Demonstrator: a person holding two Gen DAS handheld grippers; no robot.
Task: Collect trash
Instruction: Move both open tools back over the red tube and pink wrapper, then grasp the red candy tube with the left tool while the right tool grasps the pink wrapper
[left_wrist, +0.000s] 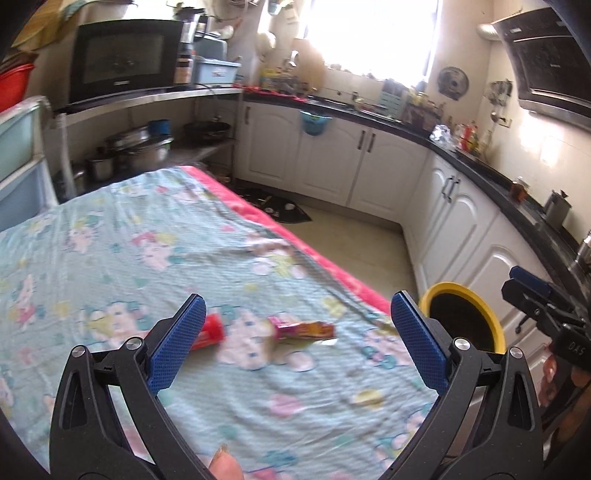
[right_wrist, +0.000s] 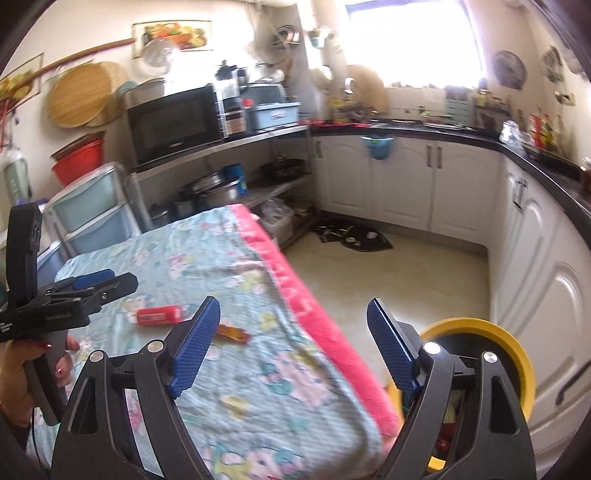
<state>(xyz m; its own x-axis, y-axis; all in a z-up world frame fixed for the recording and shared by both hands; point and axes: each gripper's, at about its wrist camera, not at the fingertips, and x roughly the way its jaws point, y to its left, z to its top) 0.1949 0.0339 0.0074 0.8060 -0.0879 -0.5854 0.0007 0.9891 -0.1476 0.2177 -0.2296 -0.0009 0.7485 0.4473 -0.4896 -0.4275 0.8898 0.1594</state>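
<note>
A red wrapper (left_wrist: 211, 332) and a pink-orange wrapper (left_wrist: 303, 329) lie on the floral cloth of the table (left_wrist: 155, 236). My left gripper (left_wrist: 297, 314) is open and empty, hovering above them. In the right wrist view the red wrapper (right_wrist: 159, 315) and the orange wrapper (right_wrist: 233, 334) lie left of my right gripper (right_wrist: 293, 314), which is open and empty over the table's pink edge. A yellow-rimmed trash bin (left_wrist: 461, 317) stands on the floor right of the table; it also shows in the right wrist view (right_wrist: 491, 343), with trash inside. The left gripper (right_wrist: 107, 282) shows at the left, the right gripper (left_wrist: 532, 291) at the right edge.
White cabinets (left_wrist: 332, 162) under a black counter (left_wrist: 480, 162) wrap the back and right. A shelf with a microwave (left_wrist: 122, 59) and pots (left_wrist: 140, 147) stands at the back left. Plastic drawers (right_wrist: 88, 218) stand left of the table. A dark mat (right_wrist: 354, 236) lies on the floor.
</note>
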